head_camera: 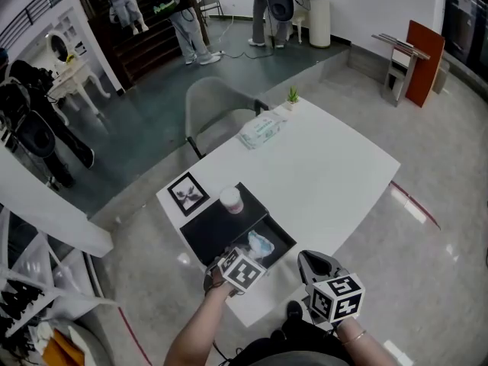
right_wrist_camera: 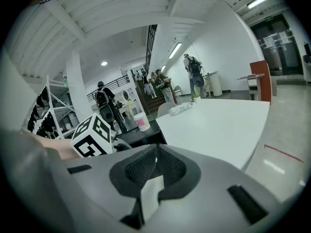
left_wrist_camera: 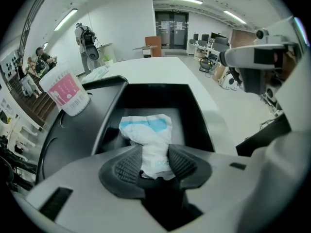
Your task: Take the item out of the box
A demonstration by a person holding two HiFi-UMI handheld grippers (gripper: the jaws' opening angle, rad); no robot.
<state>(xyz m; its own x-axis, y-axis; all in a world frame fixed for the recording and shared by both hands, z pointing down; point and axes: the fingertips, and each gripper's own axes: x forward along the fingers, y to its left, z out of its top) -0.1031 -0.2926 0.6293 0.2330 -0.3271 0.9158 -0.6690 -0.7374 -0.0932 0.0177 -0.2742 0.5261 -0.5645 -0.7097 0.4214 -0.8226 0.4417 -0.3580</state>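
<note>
Ribbed dark pads (left_wrist_camera: 127,166) of the left gripper (left_wrist_camera: 155,163) pinch the near end of the crumpled white-and-blue soft plastic packet (left_wrist_camera: 146,130), which lies inside the open black rectangular box (left_wrist_camera: 200,123), low centre in the left gripper view. It looks light, limp and crinkly, so I'd expect it to droop and perhaps slip; a hold deeper on the bunched end seems safest. The right gripper (right_wrist_camera: 154,154), lower right in the head view, is closed on nothing. The packet's contents and underside are hidden.

Grey left gripper (left_wrist_camera: 155,155), grey right gripper (right_wrist_camera: 156,154), black ribbed fingers (left_wrist_camera: 127,166), 2 black-and-white marker cubes (head_camera: 242,270), wrist bracelet (head_camera: 357,335)
</note>
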